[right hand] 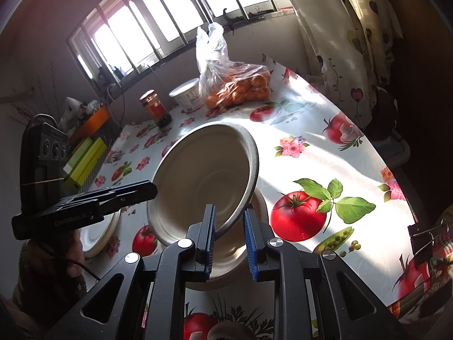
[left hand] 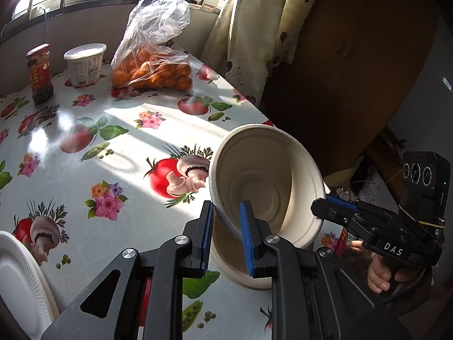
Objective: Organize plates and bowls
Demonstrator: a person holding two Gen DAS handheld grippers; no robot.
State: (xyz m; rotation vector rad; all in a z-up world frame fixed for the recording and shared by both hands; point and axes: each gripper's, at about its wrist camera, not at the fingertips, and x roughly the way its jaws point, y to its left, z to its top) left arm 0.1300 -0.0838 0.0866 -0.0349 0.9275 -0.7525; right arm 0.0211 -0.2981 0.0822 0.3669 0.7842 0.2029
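Note:
A beige paper bowl (left hand: 269,175) (right hand: 209,170) hangs tilted just above the table, its opening toward both cameras. My left gripper (left hand: 226,212) is shut on one side of its rim. On the opposite side of the rim my right gripper (right hand: 229,215) is shut too. Each gripper also shows in the other's view, the right gripper (left hand: 320,206) and the left gripper (right hand: 150,189). Directly under the held bowl a second beige bowl (left hand: 226,260) (right hand: 230,272) stands on the table, partly hidden. A white plate (left hand: 19,283) (right hand: 96,235) lies to the left.
At the back of the fruit-print tablecloth (left hand: 85,170) stand a bag of oranges (left hand: 153,70), a white tub (left hand: 85,65) and a red-labelled jar (left hand: 39,73). Green boxes (right hand: 85,161) sit at the far left. The table's edge runs close on the right, by a curtain (left hand: 249,42).

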